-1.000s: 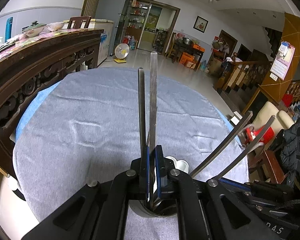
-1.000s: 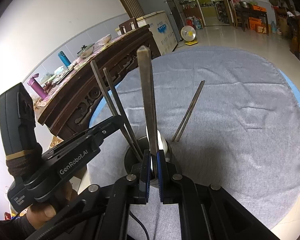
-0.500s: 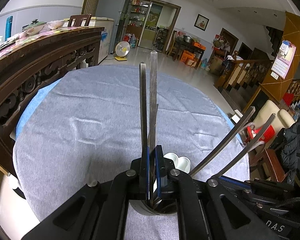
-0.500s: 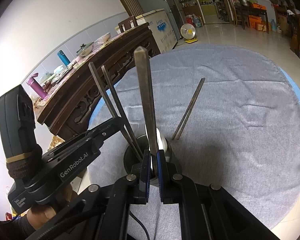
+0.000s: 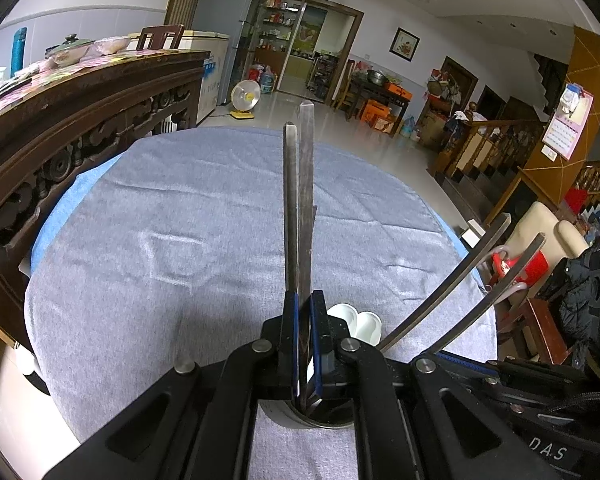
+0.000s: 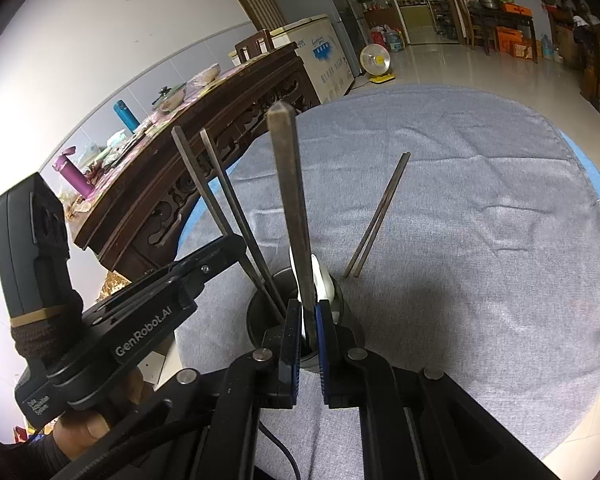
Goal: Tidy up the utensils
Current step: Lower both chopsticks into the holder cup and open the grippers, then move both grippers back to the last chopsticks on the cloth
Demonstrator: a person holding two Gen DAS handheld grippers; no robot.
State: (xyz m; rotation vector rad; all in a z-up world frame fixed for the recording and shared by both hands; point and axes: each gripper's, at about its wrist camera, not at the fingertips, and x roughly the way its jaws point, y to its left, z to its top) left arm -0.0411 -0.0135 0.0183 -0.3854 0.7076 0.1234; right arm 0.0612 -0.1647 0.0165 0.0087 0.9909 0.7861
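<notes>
A metal cup (image 6: 260, 320) stands on the grey cloth with white spoons (image 6: 325, 280) in it. My left gripper (image 5: 304, 312) is shut on a pair of metal chopsticks (image 5: 298, 200) that stand upright with their lower ends in the cup (image 5: 300, 420). My right gripper (image 6: 308, 320) grips another pair of chopsticks (image 6: 290, 200) just above the cup's mouth, their ends inside it too. From the left wrist view this pair (image 5: 460, 280) leans out to the right beside the white spoons (image 5: 360, 322). A third pair of chopsticks (image 6: 380, 212) lies flat on the cloth beyond the cup.
The round table (image 5: 160, 220) carries a grey cloth over a blue one. A dark carved wooden sideboard (image 6: 188, 168) loaded with bottles and dishes stands close on the left. A person's hand (image 6: 88, 428) holds the left gripper's handle. Chairs stand off the table's right edge (image 5: 548, 240).
The chopsticks in my right gripper have tipped slightly to the left at the top. Both grippers have stayed where they were over the cup.
</notes>
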